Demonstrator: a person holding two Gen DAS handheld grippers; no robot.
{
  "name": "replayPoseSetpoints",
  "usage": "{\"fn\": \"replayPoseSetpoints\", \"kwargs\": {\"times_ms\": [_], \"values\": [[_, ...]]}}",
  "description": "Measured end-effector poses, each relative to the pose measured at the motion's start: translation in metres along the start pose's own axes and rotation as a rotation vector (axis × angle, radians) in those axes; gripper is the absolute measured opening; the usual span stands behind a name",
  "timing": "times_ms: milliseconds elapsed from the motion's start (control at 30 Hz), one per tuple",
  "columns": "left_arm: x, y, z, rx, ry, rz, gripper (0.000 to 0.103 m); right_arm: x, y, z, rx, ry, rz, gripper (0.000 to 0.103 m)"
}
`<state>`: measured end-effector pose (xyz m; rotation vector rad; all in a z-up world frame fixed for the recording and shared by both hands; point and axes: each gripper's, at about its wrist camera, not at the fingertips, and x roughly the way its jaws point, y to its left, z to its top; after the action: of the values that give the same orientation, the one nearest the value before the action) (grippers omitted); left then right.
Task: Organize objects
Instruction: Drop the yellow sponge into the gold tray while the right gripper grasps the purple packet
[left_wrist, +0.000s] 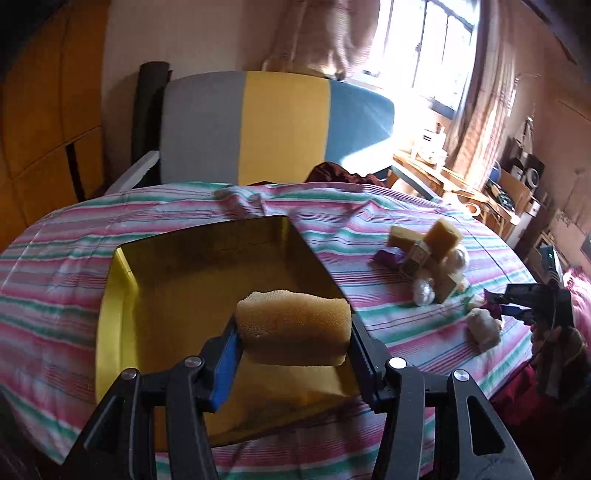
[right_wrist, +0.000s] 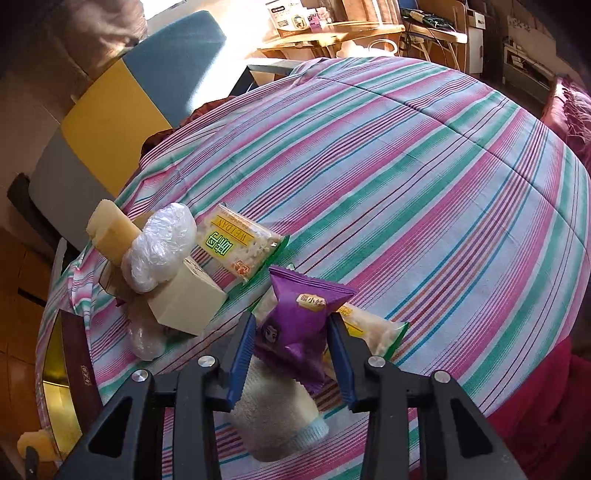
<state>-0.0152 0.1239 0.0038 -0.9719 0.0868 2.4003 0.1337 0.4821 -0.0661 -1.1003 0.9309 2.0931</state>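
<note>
- Left wrist view: the left tool (left_wrist: 293, 328) clamps a tan porous sponge block (left_wrist: 293, 319) between its blue-padded fingers, holding it above the near part of a shallow gold-lined open box (left_wrist: 207, 266) on the striped pink-and-green cloth of the counter (left_wrist: 66, 266).
- The sponge hides part of the box floor, and the tool's black frame cuts off the box's near edge.
- Far right, a heap of small things (left_wrist: 428, 258) is blurred; only another sponge and a purple wrapper can be told apart. The right tool (left_wrist: 493, 301) shows at the right edge, gripping something purple.
- Right wrist view: the right tool (right_wrist: 291, 328) is closed on a purple snack packet (right_wrist: 295, 325), lifted above a rolled cream towel (right_wrist: 277, 417).
- To the left lie a yellow-green cracker packet (right_wrist: 240, 243), a cream carton (right_wrist: 188, 299) and a clear plastic-wrapped bundle (right_wrist: 162, 243), touching each other.
</note>
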Motion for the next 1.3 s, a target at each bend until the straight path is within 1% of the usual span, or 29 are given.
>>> {"fn": "replayPoseSetpoints", "kwargs": {"times_ms": [100, 133, 167, 200, 300, 400, 600, 633, 800, 900, 1067, 1200, 1300], "values": [[-0.007, 0.045, -0.008, -0.079, 0.008, 0.092, 0.055, -0.001, 0.001, 0.001, -0.023, -0.006, -0.005, 0.038], [-0.009, 0.059, -0.013, -0.108, 0.012, 0.118, 0.055, -0.001, 0.002, 0.002, -0.026, -0.008, -0.004, 0.037], [-0.01, 0.072, -0.017, -0.137, 0.019, 0.139, 0.055, -0.002, 0.003, 0.002, -0.03, -0.012, -0.003, 0.032], [-0.011, 0.084, -0.022, -0.162, 0.029, 0.159, 0.055, -0.003, 0.003, 0.002, -0.036, -0.019, -0.003, 0.031], [-0.015, 0.104, -0.034, -0.188, 0.043, 0.209, 0.055, -0.006, 0.007, 0.003, -0.06, -0.037, -0.01, 0.029], [-0.015, 0.108, -0.044, -0.186, 0.06, 0.223, 0.055, -0.003, 0.011, 0.003, -0.089, -0.039, -0.032, 0.029], [-0.003, 0.099, -0.053, -0.163, 0.091, 0.216, 0.055, -0.001, 0.007, 0.006, -0.073, -0.03, -0.015, 0.029], [-0.001, 0.099, -0.052, -0.158, 0.094, 0.215, 0.055, -0.006, 0.003, 0.001, -0.073, -0.03, -0.014, 0.029], [0.01, 0.096, -0.056, -0.133, 0.128, 0.232, 0.055, -0.008, 0.001, -0.002, -0.061, -0.027, -0.006, 0.03], [0.016, 0.098, -0.061, -0.122, 0.152, 0.255, 0.055, -0.007, 0.002, -0.002, -0.063, -0.025, -0.007, 0.03], [0.02, 0.094, -0.064, -0.094, 0.158, 0.269, 0.058, -0.006, 0.002, -0.003, -0.055, -0.021, -0.002, 0.031], [0.019, 0.092, -0.065, -0.092, 0.152, 0.259, 0.062, -0.005, 0.0, -0.003, -0.047, -0.011, 0.006, 0.034], [0.015, 0.09, -0.062, -0.088, 0.124, 0.255, 0.07, -0.005, -0.002, -0.004, -0.04, -0.007, 0.01, 0.038]]}}
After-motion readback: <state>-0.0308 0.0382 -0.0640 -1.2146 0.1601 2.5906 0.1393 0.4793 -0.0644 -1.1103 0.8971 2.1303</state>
